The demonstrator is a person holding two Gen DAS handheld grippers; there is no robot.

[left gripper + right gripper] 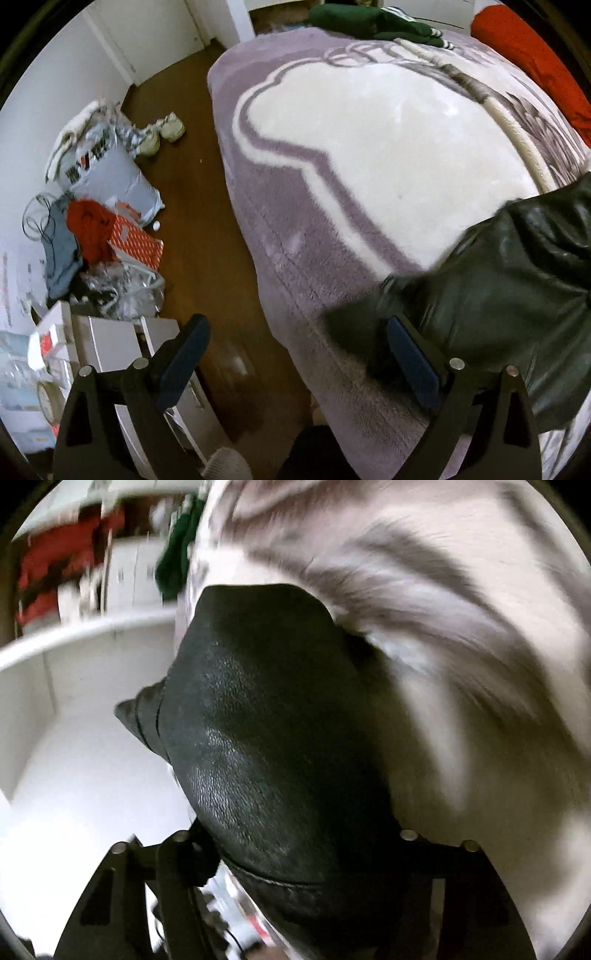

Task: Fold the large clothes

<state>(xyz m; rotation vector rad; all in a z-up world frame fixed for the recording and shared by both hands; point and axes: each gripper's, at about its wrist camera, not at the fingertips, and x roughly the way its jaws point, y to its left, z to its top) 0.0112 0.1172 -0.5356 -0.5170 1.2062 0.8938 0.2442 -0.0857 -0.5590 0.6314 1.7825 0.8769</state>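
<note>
Left gripper point(295, 354): black frame, two broad flat arms splaying outward in a V, each with triangular cut-outs near the base. Fingers point(183, 363) faced with dark navy rectangular pads. Four round silver screw heads showed, two on each arm.

Right gripper point(295, 853): same black frame, same triangular cut-outs. Four silver screw heads showed along the tops of the arms. A black rounded knob sat on the inner side of one arm. Its pads were hidden. Thin dark cable ran below that arm. No skin or sleeve showed.
</note>
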